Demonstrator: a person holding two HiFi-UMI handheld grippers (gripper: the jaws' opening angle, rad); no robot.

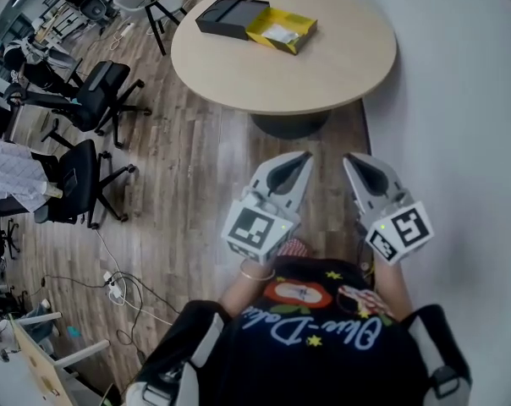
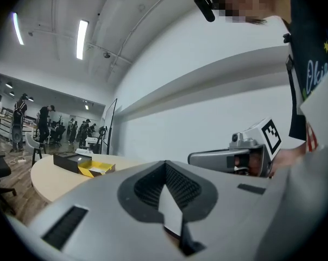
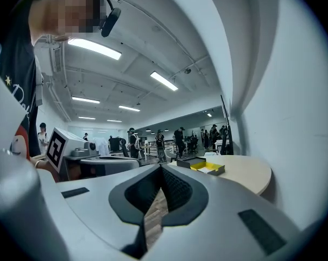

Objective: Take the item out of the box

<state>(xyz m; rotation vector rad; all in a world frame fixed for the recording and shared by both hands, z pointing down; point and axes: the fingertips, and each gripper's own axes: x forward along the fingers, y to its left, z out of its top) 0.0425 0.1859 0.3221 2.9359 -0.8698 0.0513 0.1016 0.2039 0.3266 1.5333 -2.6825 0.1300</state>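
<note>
left tool [image 1: 305,156] closed | right tool [image 1: 348,158] closed | 1 open box [image 1: 257,25] | 1 table [image 1: 348,57]

We cannot tell what lies in the open yellow box [image 1: 302,25] on the far round table [image 1: 340,66]: the pale item [image 1: 281,34] inside is too small to name, and both gripper views show the box smaller still. The hands are mostly hidden beneath the left gripper [image 1: 304,157] and the right gripper [image 1: 349,159]. The near edge cuts off the person [image 1: 315,337] below the chest.
</note>
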